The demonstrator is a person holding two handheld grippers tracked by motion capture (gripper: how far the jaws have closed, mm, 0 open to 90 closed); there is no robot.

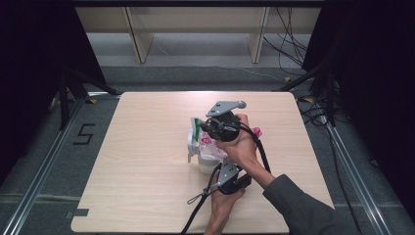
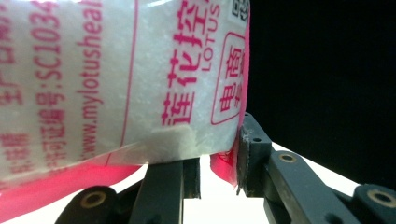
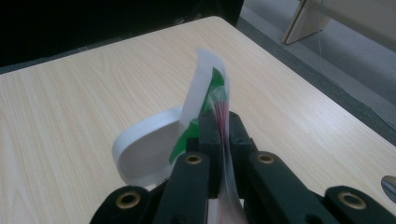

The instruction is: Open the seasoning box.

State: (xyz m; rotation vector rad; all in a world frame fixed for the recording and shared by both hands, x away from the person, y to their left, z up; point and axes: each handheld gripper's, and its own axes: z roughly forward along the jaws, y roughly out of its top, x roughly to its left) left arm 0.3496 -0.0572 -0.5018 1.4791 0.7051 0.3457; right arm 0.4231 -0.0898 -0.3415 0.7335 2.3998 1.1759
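Sachet of white granules, printed in pink lettering, is held above the middle of the pale wooden bench, between both tools. In the left gripper view the left tool has its jaws clamped on the sachet's pink-edged lower corner, the pack bulging above them. The right tool is pressed together on the sachet's thin top edge, pinching a green and white strip there. Just beyond those jaws a white round container stands on the bench under the sachet.
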